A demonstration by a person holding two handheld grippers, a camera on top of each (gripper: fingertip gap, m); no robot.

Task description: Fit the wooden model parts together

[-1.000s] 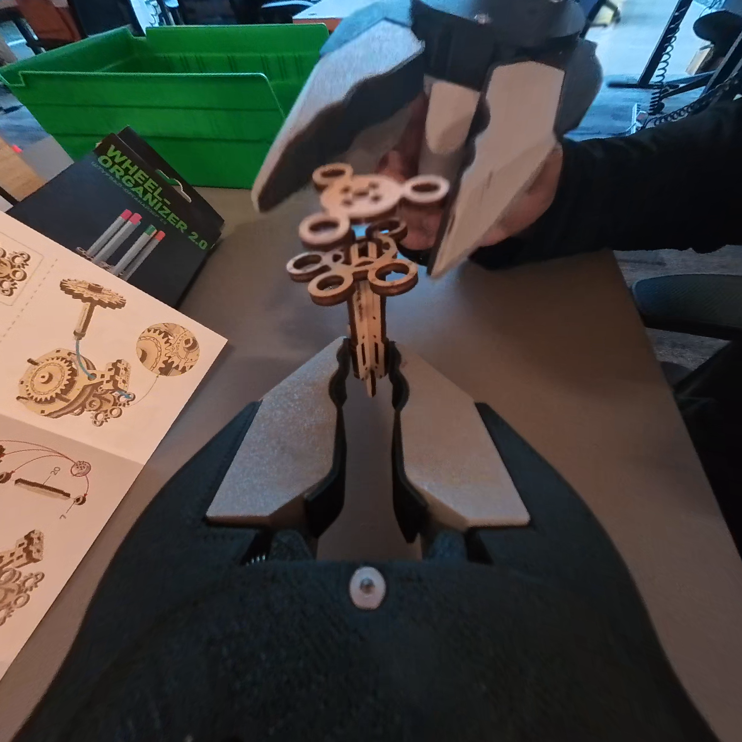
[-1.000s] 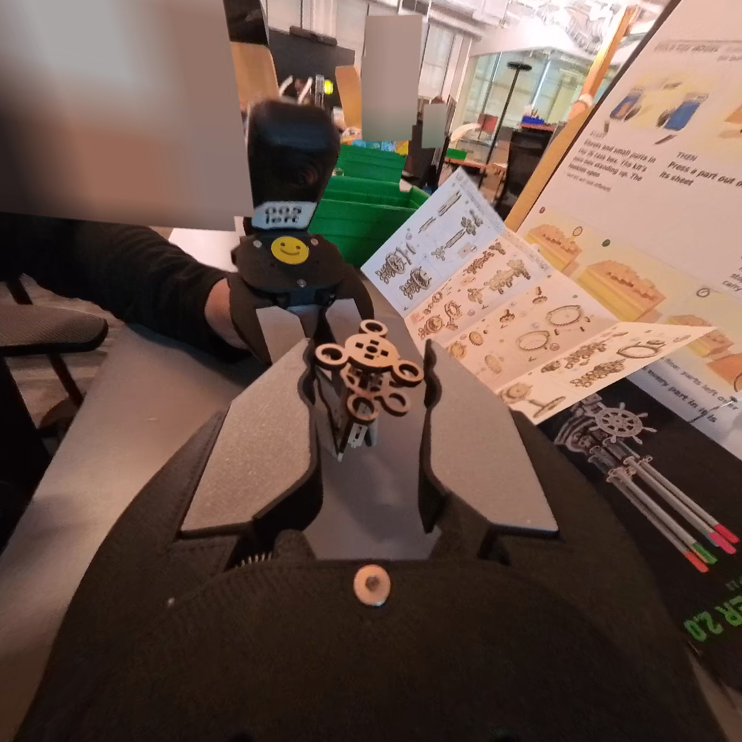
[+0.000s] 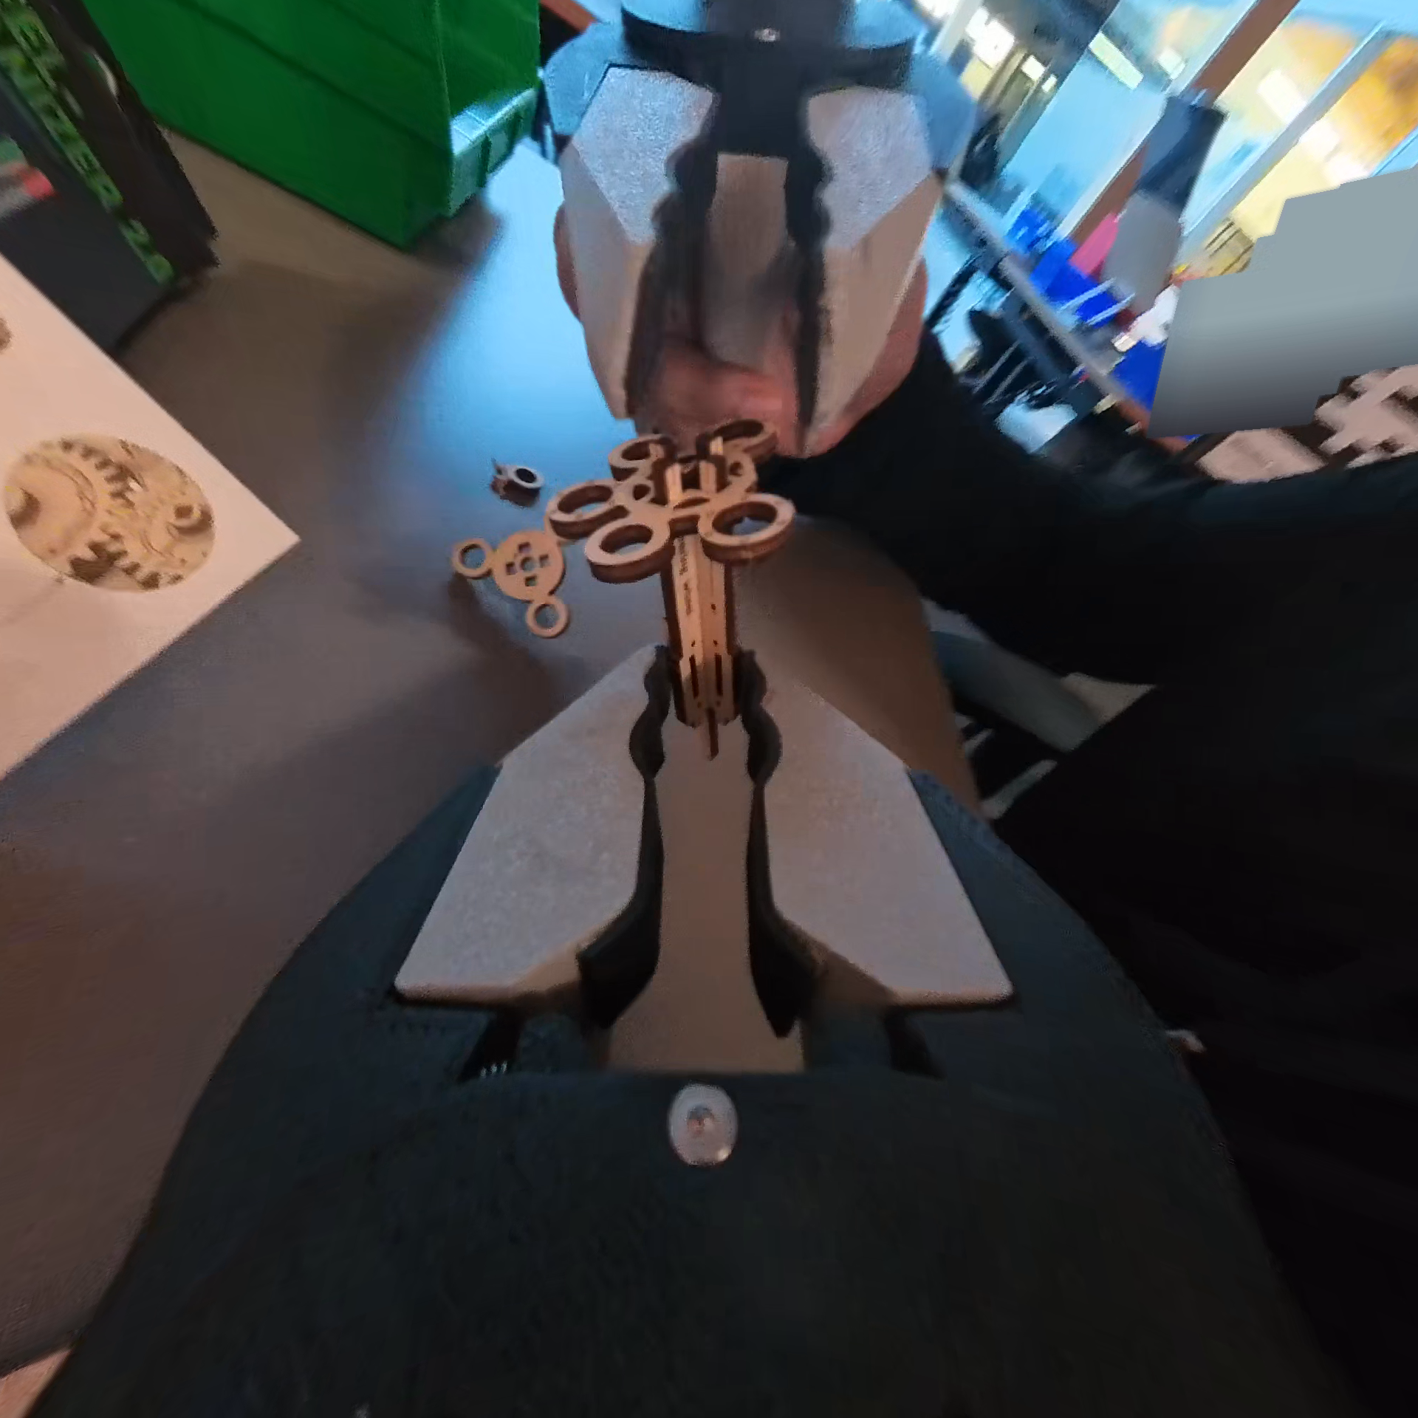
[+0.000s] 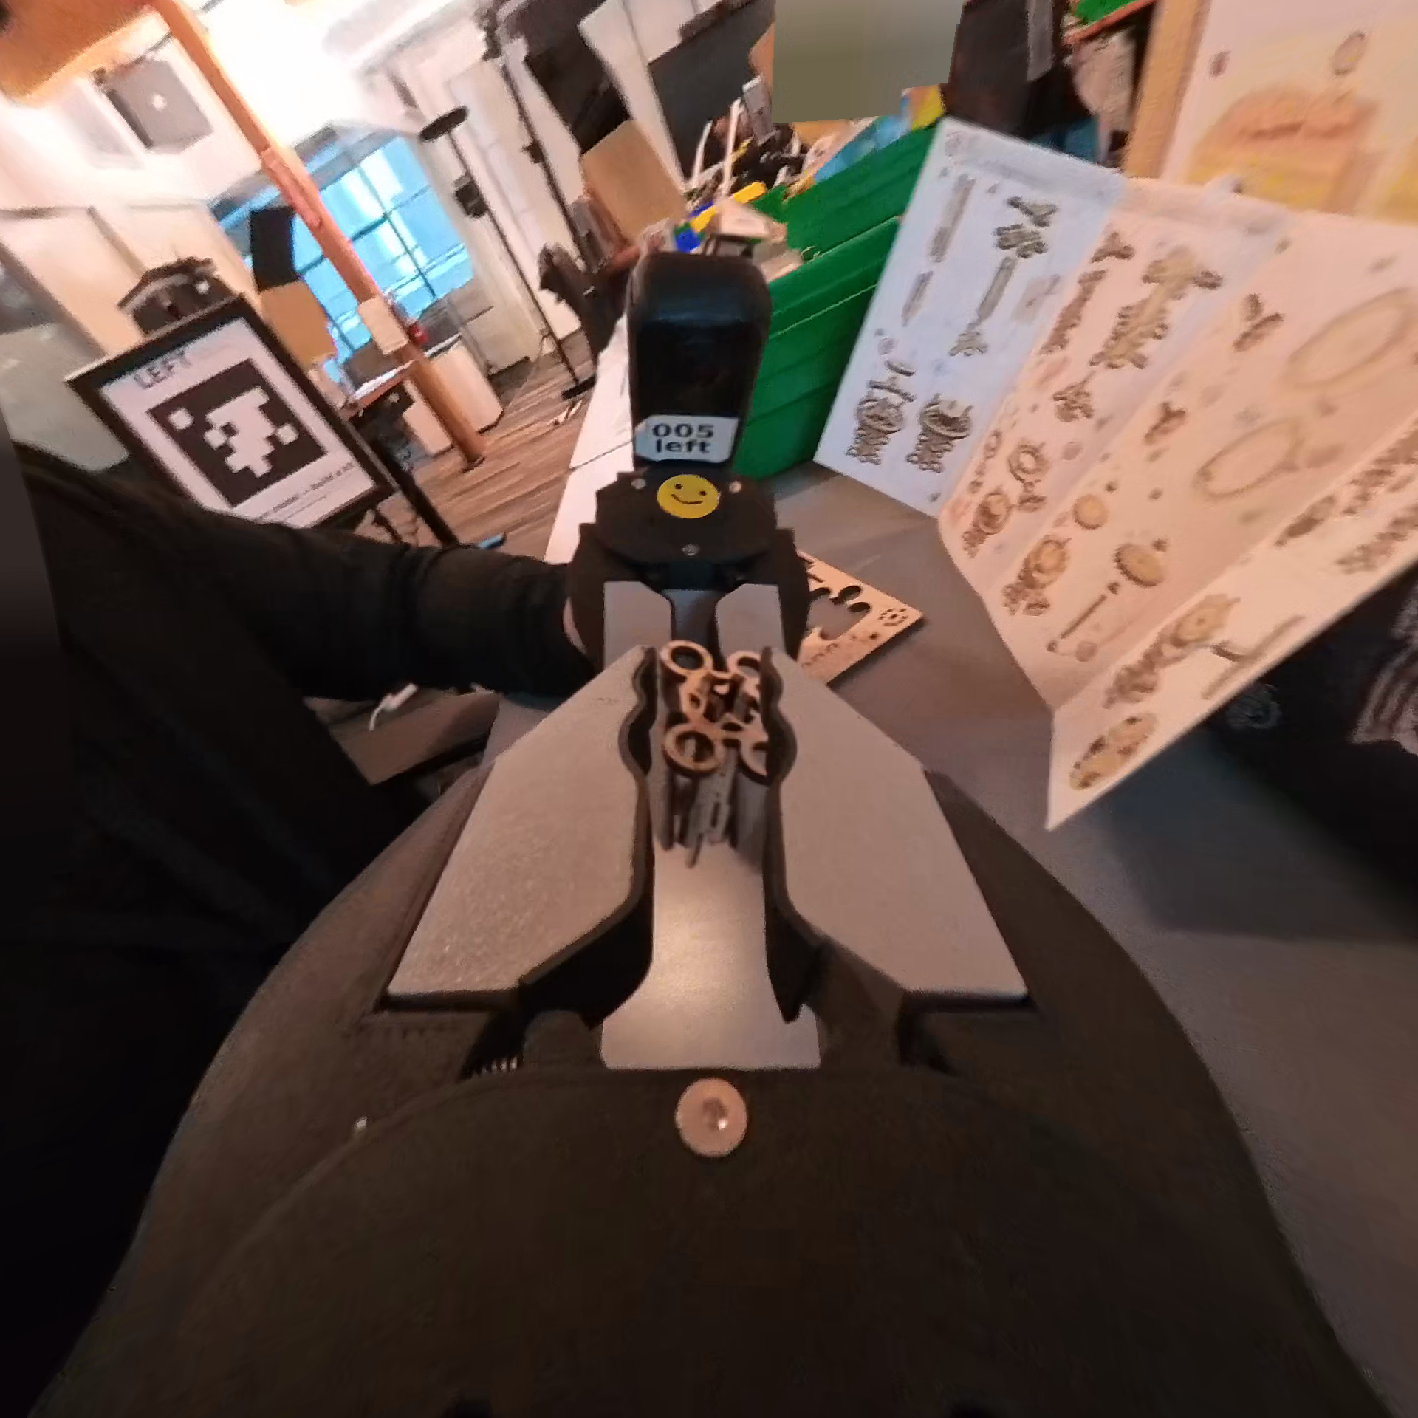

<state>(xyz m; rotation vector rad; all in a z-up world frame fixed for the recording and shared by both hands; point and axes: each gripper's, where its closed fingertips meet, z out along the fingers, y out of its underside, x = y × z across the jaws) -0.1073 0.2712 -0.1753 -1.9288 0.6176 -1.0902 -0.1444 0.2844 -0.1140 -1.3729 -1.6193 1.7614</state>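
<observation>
The wooden assembly [image 3: 694,614] is a slim shaft with two ringed plates at its top. My left gripper [image 3: 702,679] is shut on the foot of the shaft and holds it upright above the grey table [image 3: 307,729]. My right gripper [image 3: 725,418] faces it from the far side. In the right wrist view my right gripper [image 4: 710,660] is closed in on the ringed head [image 4: 694,748], with a finger on each side. The left gripper [image 4: 694,625] shows just behind it. A loose ringed disc [image 3: 523,572] lies flat on the table to the left of the shaft.
A small dark ring piece [image 3: 520,481] lies beyond the disc. The white instruction sheet [image 3: 92,476] lies at left and stands folded at right [image 4: 1151,460]. A punched wooden parts sheet [image 4: 859,621] lies behind the grippers. Green bins [image 3: 307,92] stand at the back. There is about 7 cm between the tips of the two grippers.
The right gripper has narrowed and come down around the ringed head. The loose disc that was at its tips is gone from there; a disc now lies on the table. Both views have swung.
</observation>
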